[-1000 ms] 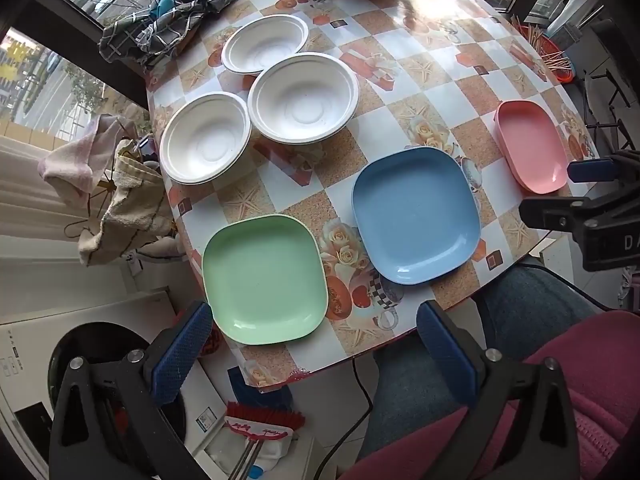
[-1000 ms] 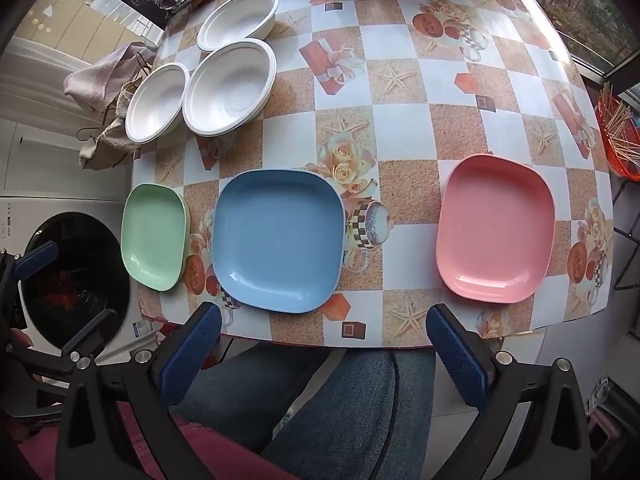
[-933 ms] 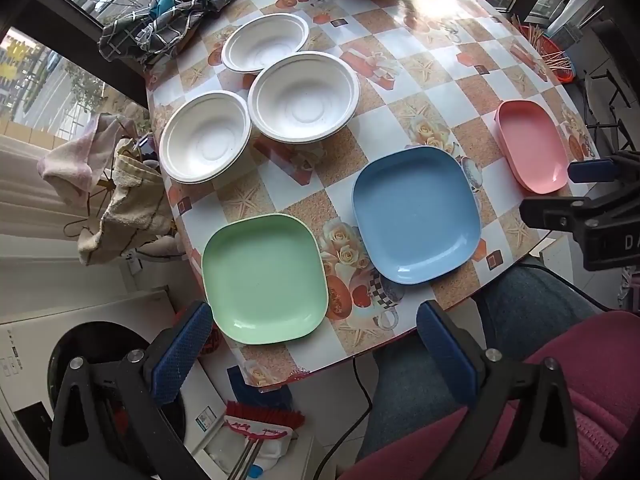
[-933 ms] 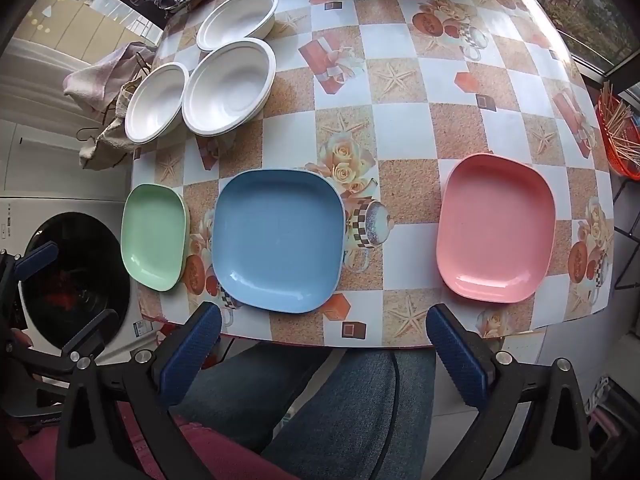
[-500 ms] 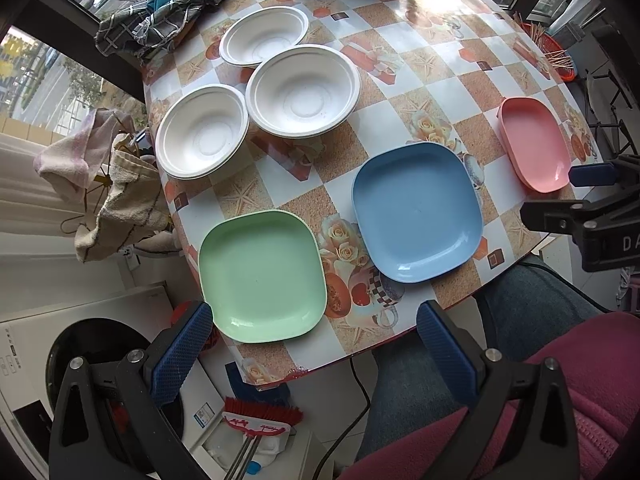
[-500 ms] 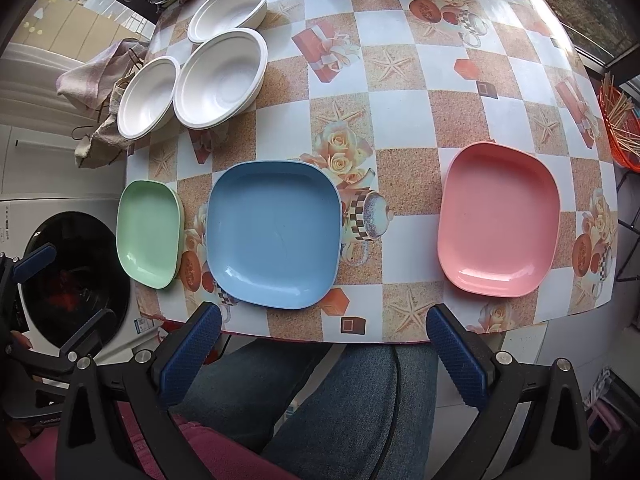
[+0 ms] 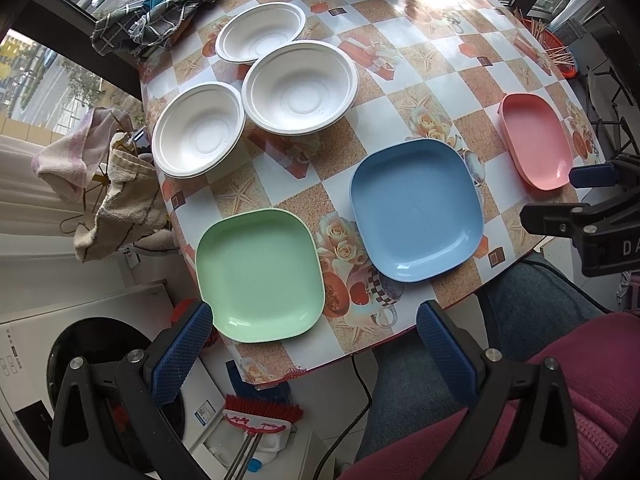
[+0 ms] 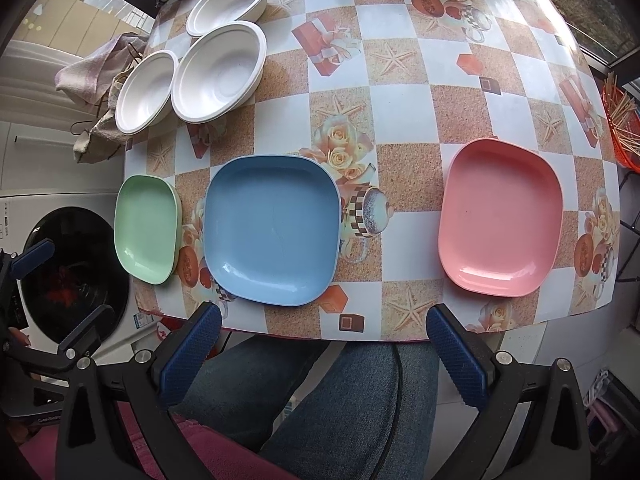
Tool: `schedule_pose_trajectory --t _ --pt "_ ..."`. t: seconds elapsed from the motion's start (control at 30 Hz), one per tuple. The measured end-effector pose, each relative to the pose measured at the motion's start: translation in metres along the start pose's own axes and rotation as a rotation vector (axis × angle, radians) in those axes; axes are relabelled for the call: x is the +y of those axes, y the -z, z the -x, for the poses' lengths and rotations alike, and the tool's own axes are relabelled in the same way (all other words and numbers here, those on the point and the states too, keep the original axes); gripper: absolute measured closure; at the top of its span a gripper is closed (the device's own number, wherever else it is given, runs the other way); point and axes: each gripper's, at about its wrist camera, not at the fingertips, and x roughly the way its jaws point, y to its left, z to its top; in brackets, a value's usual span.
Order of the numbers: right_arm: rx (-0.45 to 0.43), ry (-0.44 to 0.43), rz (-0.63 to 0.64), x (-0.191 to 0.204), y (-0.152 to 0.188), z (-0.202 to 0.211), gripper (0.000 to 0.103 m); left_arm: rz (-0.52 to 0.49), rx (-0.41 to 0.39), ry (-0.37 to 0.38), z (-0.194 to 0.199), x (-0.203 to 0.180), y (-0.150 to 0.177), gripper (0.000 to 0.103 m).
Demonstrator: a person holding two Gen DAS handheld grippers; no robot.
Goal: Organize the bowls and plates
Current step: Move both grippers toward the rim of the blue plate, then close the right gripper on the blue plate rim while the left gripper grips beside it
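Hovering spread and empty near the table edge, left gripper (image 7: 312, 334) and right gripper (image 8: 324, 332) should pinch one rim of green square plastic plate (image 7: 260, 274) first, then stack it onto blue square plastic plate (image 8: 272, 228).

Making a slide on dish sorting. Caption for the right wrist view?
Open right tool hovers before blue plate, with green plate, pink plate and three white bowls.

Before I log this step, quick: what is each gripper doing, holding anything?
Left gripper: jaws open, empty, near the green plate.
Right gripper: jaws open, empty, below the blue plate.
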Motion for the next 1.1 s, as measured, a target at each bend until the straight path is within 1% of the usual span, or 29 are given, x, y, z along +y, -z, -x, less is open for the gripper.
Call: schedule_pose_trajectory --t 0.07,0.13,0.27,0.3,0.4,0.47,0.53,0.6,0.67,0.73,0.8,0.87,0.9,0.93,0.97,1.03,1.1 --pt "0.002 -0.008 -0.004 -0.001 0.001 -0.003 0.0 -0.003 -0.009 -0.01 -0.002 -0.002 0.0 0.001" --pt "0.012 -0.021 -0.013 -0.004 0.002 -0.008 0.0 -0.011 0.024 -0.014 -0.005 -0.004 0.0 0.001" --pt "0.037 -0.051 -0.036 -0.009 0.004 -0.019 0.0 -0.012 0.056 -0.016 -0.016 -0.008 0.0 0.001" --pt "0.054 -0.072 -0.04 -0.01 0.005 -0.022 0.0 -0.008 0.059 -0.02 -0.018 -0.009 0.0 0.001" --pt "0.074 -0.101 -0.045 -0.012 0.005 -0.033 0.0 0.024 0.077 -0.003 -0.03 -0.008 -0.004 0.001" --pt "0.084 -0.126 -0.038 -0.011 0.003 -0.04 0.0 0.056 0.097 -0.019 -0.038 -0.006 -0.009 0.001" --pt "0.072 -0.142 -0.033 -0.01 -0.002 -0.049 0.0 0.088 0.119 -0.015 -0.048 -0.005 -0.013 0.001" --pt "0.056 -0.178 -0.041 -0.01 -0.009 -0.059 0.0 0.115 0.134 -0.022 -0.056 -0.004 -0.017 0.001" --pt "0.061 -0.201 -0.056 -0.009 -0.016 -0.072 0.0 0.127 0.146 -0.037 -0.061 -0.003 -0.019 0.001" --pt "0.065 -0.208 -0.073 -0.01 -0.022 -0.082 0.0 0.133 0.152 -0.027 -0.065 -0.005 -0.021 0.001" --pt "0.039 -0.187 -0.085 -0.013 -0.03 -0.089 0.0 0.135 0.151 -0.023 -0.069 -0.006 -0.023 0.001" --pt "0.039 -0.102 -0.085 -0.014 -0.034 -0.097 0.0 0.13 0.158 -0.025 -0.077 -0.009 -0.025 0.001" --pt "0.039 -0.053 -0.076 -0.015 -0.036 -0.1 0.0 0.124 0.165 -0.037 -0.082 -0.01 -0.026 0.001" --pt "0.037 -0.022 -0.069 -0.016 -0.037 -0.103 0.0 0.118 0.175 -0.048 -0.087 -0.012 -0.027 0.001" --pt "0.036 -0.016 -0.07 -0.017 -0.037 -0.106 0.0 0.113 0.192 -0.06 -0.091 -0.014 -0.027 0.001" --pt "0.058 0.007 -0.084 -0.021 -0.036 -0.114 0.0 0.11 0.198 -0.055 -0.097 -0.019 -0.031 0.001" --pt "0.042 0.067 -0.065 -0.022 -0.035 -0.114 0.0 0.103 0.191 -0.053 -0.103 -0.024 -0.035 0.001"
